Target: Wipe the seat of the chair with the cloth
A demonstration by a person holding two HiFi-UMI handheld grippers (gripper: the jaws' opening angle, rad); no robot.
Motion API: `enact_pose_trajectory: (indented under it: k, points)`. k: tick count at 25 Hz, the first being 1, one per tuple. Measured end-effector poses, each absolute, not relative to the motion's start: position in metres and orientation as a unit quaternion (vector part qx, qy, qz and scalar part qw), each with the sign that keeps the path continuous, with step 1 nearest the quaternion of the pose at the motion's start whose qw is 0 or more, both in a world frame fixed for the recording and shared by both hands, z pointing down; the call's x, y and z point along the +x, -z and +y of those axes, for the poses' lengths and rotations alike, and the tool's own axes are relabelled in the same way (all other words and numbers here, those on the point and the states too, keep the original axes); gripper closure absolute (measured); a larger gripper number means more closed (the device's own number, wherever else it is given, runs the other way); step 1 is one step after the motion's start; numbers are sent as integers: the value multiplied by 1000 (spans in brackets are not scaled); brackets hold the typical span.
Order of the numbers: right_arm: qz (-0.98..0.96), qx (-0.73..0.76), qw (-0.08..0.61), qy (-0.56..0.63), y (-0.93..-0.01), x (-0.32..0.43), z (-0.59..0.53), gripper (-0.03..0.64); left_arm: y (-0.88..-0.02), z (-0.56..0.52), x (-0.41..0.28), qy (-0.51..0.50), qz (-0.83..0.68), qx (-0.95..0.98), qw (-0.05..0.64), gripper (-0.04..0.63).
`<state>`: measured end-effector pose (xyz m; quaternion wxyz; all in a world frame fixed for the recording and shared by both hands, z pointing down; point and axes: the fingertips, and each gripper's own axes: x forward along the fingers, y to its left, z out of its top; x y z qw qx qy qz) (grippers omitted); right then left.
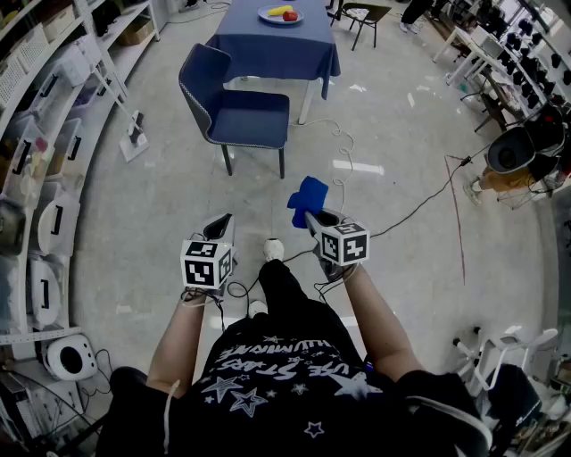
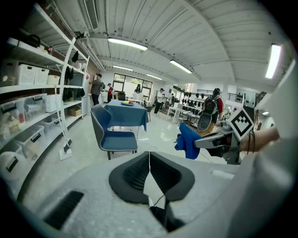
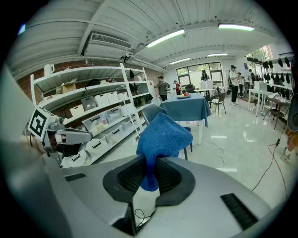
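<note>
The right gripper (image 1: 310, 217) pinches a blue terry cloth (image 1: 310, 195). In the right gripper view its black ribbed fingers (image 3: 129, 175) are pressed onto a lower fold of the cloth (image 3: 163, 134), and the rest bunches up above them, at 12 o'clock from the gripper (image 3: 150, 171).

The left gripper (image 1: 220, 226) holds nothing. In its own view the fingers (image 2: 136, 174) are pressed together with only a thin seam between them (the pale floor shows below the gripper (image 2: 149, 157)).

Both grippers are held out in front of the person, side by side and apart, over the glossy grey floor (image 1: 401, 134).

The dark blue padded chair (image 1: 234, 107) stands on that floor at about 11 o'clock from the grippers, well apart from them. Its seat (image 1: 254, 117) is bare and its back is turned towards 9 o'clock.

Just beyond it, at 12 o'clock, is a table under a blue tablecloth (image 1: 268, 46), carrying a white plate (image 1: 280, 15) of red and yellow fruit.

White storage shelves (image 1: 45, 161) with bins run along the 9 o'clock side. A thin cable (image 1: 428, 198) trails over the floor at 3 o'clock.

In the left gripper view the chair (image 2: 113, 135) sits at 11 o'clock and the cloth (image 2: 187, 141) at 2 o'clock.
</note>
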<state>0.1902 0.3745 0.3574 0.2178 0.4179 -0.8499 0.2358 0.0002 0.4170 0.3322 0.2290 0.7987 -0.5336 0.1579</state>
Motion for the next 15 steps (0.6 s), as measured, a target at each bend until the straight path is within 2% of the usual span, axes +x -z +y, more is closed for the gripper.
enact_pose_trajectory:
  k: [15]
  points:
    - [-858,399,226,-230,-359,176,372,561,-338,419,-5,-156,-537,794,237,574]
